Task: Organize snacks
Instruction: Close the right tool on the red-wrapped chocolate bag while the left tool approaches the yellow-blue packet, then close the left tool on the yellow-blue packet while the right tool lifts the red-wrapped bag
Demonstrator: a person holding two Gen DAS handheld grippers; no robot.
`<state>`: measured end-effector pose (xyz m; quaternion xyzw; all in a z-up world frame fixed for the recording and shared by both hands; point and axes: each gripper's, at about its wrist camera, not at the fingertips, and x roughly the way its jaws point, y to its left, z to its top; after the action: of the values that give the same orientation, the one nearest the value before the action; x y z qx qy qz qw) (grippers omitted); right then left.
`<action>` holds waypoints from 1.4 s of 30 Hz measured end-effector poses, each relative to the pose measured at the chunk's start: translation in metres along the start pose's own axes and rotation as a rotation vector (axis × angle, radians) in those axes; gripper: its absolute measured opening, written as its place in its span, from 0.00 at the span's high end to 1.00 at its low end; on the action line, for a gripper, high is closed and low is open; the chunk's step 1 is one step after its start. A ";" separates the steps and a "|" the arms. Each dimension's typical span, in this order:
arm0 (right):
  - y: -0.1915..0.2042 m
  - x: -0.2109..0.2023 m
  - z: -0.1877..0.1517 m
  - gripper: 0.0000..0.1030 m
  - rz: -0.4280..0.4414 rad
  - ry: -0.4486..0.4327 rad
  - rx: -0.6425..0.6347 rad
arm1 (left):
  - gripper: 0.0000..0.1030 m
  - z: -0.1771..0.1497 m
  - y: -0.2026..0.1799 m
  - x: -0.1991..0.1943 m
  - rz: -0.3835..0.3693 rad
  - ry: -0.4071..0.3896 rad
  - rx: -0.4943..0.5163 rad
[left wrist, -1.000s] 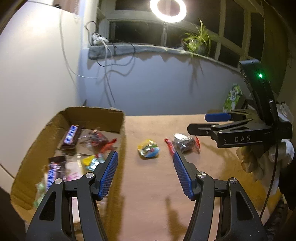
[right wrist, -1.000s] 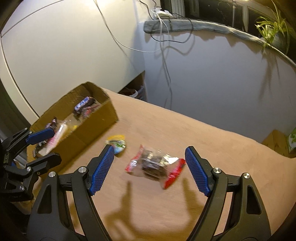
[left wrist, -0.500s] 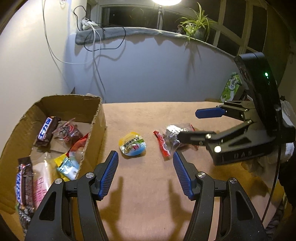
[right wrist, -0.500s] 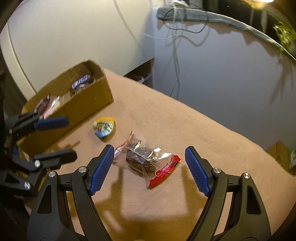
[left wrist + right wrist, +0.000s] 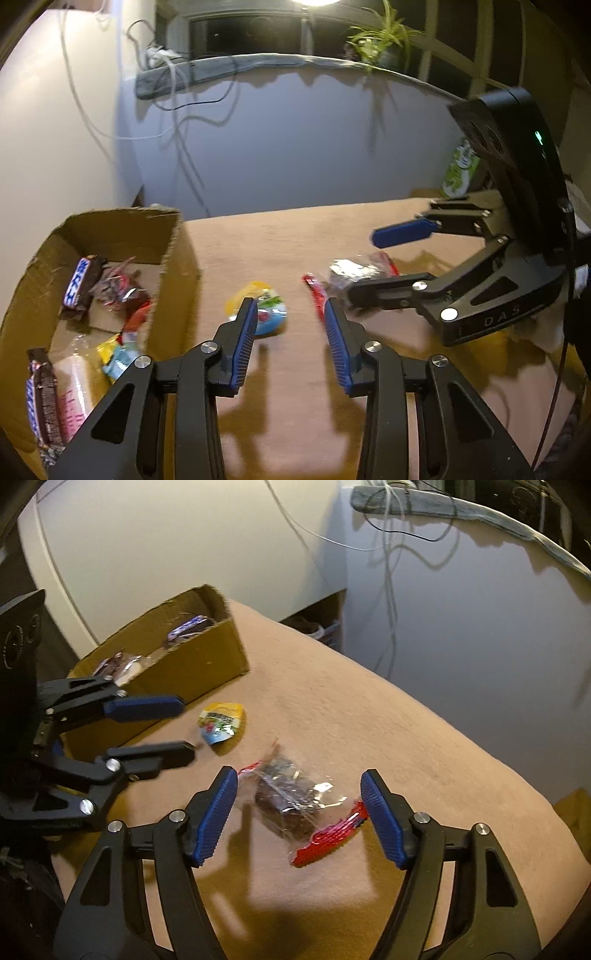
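Cardboard box (image 5: 173, 236) stands at the left edge of the tan cloth-covered table (image 5: 280, 413), against the wall; its near wall borders open cloth. Inside lie chocolate bars (image 5: 79, 282) and mixed wrapped snacks.

Right of the box, apart from its wall, the yellow-and-blue snack packet (image 5: 271, 310) lies flat on the cloth. The left gripper (image 5: 290, 314) is angled down over it; its jaws have just been closing, the packet sits at the left fingertip, and no pad visibly presses it. Released.

Further right, near but not touching that packet, the clear red-ended snack bag (image 5: 295, 801) lies flat. The right gripper (image 5: 299, 790) straddles it, jaws having just been closing, with a gap showing on both sides. Released.

Beyond the bag the cloth runs bare to the far edge and to the right edge, giving free room. A green package (image 5: 460, 166) stands past the far right corner.
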<state>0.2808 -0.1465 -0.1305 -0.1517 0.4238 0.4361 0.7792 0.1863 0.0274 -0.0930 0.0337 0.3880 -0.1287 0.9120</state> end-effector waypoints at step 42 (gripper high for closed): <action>-0.008 0.015 -0.011 0.58 -0.122 0.084 -0.002 | 0.65 0.011 0.013 0.049 0.048 0.121 -0.063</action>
<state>0.2855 -0.1496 -0.1495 -0.1961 0.4456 0.3815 0.7858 0.2296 0.0280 -0.1210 0.0220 0.4452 -0.0925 0.8904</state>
